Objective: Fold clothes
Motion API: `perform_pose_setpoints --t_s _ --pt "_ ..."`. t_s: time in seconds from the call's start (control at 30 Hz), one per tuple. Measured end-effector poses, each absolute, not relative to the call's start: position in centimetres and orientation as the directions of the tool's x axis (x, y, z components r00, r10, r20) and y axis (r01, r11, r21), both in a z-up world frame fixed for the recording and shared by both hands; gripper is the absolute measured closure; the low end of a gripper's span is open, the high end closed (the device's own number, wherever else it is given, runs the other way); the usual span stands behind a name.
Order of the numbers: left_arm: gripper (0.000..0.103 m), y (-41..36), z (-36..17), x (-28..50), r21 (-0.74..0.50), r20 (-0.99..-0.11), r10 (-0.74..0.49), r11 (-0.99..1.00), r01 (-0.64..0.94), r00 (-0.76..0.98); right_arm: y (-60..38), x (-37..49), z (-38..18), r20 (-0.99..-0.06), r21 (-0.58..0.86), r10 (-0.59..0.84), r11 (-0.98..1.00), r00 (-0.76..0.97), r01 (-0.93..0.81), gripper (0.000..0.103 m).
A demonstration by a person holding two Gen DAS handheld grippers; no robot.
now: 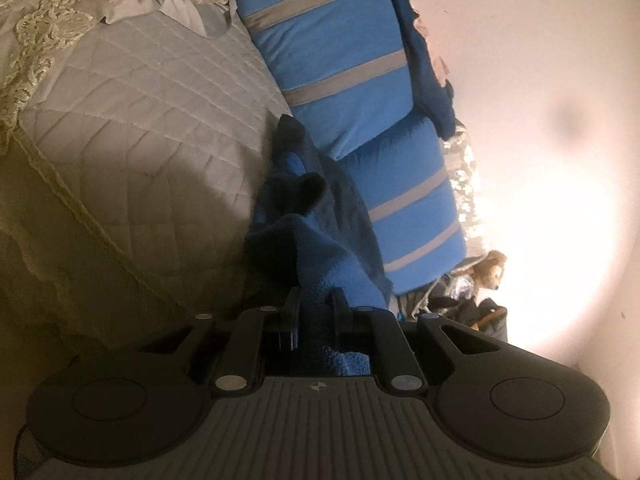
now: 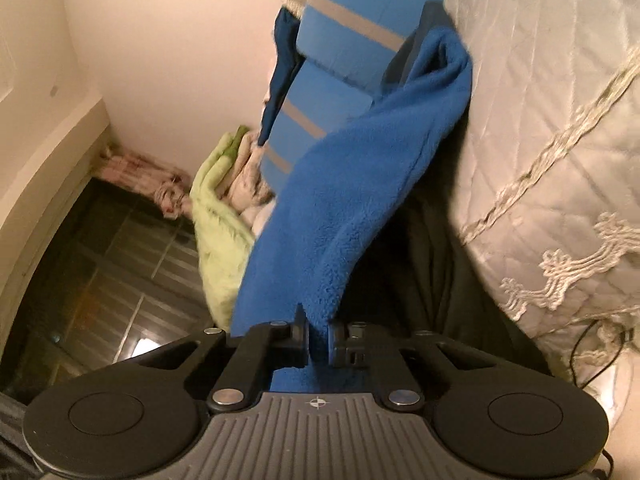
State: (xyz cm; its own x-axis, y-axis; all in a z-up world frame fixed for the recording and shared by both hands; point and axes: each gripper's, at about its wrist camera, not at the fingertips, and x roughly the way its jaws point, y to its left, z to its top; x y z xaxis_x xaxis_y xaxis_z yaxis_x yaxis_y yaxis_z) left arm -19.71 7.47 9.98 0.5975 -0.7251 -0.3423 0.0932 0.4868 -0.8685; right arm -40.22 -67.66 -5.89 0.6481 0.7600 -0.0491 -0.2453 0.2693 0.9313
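Fleece garment (image 2: 352, 200) between both grippers' fingers (image 1: 294, 308)

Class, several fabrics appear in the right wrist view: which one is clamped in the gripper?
The plain blue fleece garment, pinched in the right gripper. The striped blue cushion, green blanket and quilted bedspread lie untouched beyond it.

Left gripper (image 1: 316, 304) pinching blue fleece beside a quilted bed.

The jaws are closed onto a blue fleece garment (image 1: 320, 256), which runs from between them up toward 12 o'clock, where it bunches in dark folds. A grey quilted bedspread (image 1: 152, 120) with lace trim fills the 9 to 11 o'clock side. A blue cushion with grey stripes (image 1: 344, 52) lies from 12 to 3 o'clock, touching the fleece. A stuffed toy (image 1: 490, 270) sits at 3 o'clock against a pale wall (image 1: 540, 80).
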Motion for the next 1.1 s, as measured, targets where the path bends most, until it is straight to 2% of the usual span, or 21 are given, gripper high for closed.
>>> perform_pose_setpoints --t_s 0.3,0.6,0.73,0.9,1.1 --pt "0.089 5.9 14.1 -21.8 -0.854 -0.272 -0.75 0.477 0.209 0.603 -69.1 -41.4 4.1 -0.013 0.847 0.638 0.416 0.77 -0.331 0.095" --pt "0.089 5.8 17.6 -23.4 -0.844 -0.197 -0.733 0.465 0.268 0.652 -68.3 -40.7 11.8 -0.072 0.741 0.568 0.58 0.82 -0.337 0.095" --pt "0.089 5.7 20.1 -24.6 -0.809 -0.238 -0.694 0.529 0.257 0.68 -68.0 -41.9 14.7 -0.124 0.681 0.544 0.655 0.83 -0.328 0.096" --pt "0.089 4.2 24.2 -24.6 -0.737 -0.21 -0.702 0.572 0.362 0.681 -68.4 -41.7 16.0 -0.12 0.682 0.504 0.668 0.855 -0.298 0.096" --pt "0.089 3.2 26.6 -22.7 -0.69 -0.22 -0.699 0.605 0.398 0.681 -68.8 -39.3 16.8 -0.114 0.734 0.482 0.63 0.869 -0.254 0.096"
